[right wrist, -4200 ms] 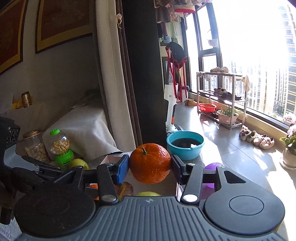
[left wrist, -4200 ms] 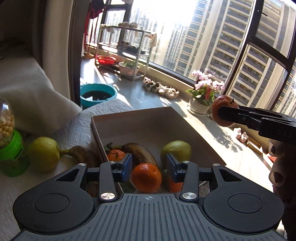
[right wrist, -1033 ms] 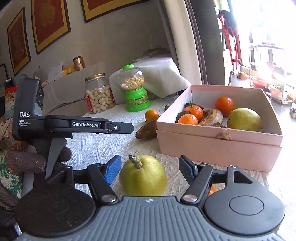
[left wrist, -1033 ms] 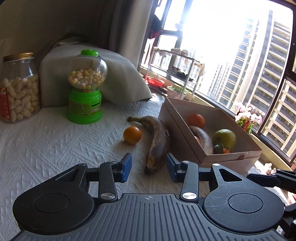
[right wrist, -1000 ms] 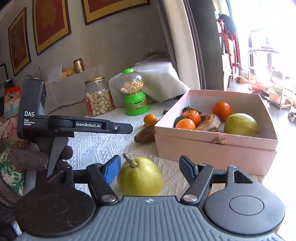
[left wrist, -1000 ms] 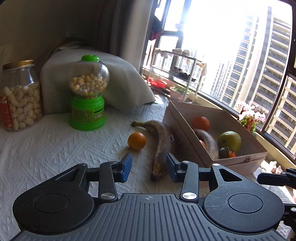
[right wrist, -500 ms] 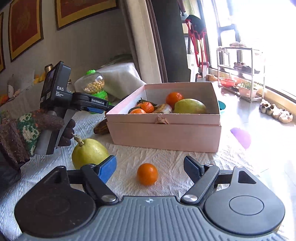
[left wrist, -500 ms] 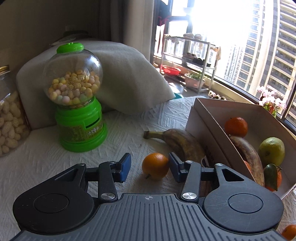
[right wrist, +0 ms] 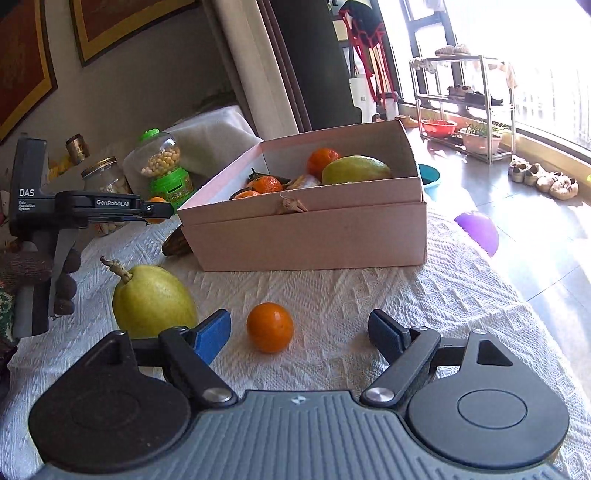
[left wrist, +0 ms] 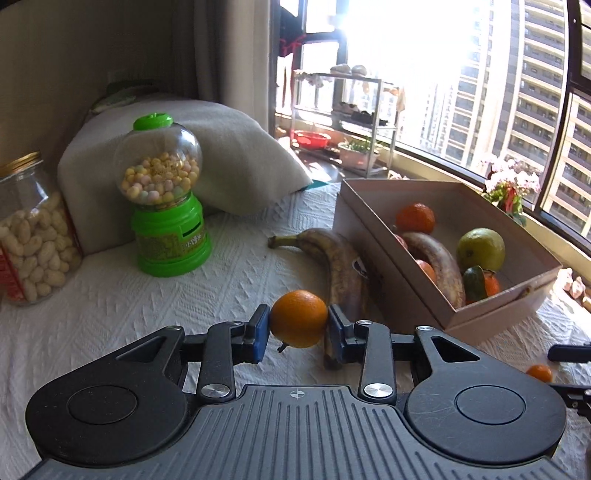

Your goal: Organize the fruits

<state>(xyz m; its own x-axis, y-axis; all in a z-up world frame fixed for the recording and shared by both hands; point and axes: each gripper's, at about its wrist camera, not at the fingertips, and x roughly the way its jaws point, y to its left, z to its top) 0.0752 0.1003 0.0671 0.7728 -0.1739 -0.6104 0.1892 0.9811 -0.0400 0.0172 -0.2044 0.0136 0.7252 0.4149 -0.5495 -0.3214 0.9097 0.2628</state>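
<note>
Left gripper (left wrist: 298, 328): jaws closing, blue pads touching both sides of a small round orange mandarin (left wrist: 299, 318) above the white textured tablecloth (left wrist: 110, 295). Brown overripe banana (left wrist: 340, 269) at 1 o'clock of it, beside the pink cardboard box (right wrist: 306, 236) of fruit. Right gripper (right wrist: 299, 334): jaws wide, opening, empty. Second small orange mandarin (right wrist: 270, 327) lies just ahead between them, untouched; yellow-green pear (right wrist: 153, 301) at 10 o'clock

A home: shoe rack (right wrist: 465, 96), curtains (right wrist: 258, 62), framed pictures (right wrist: 122, 26).
</note>
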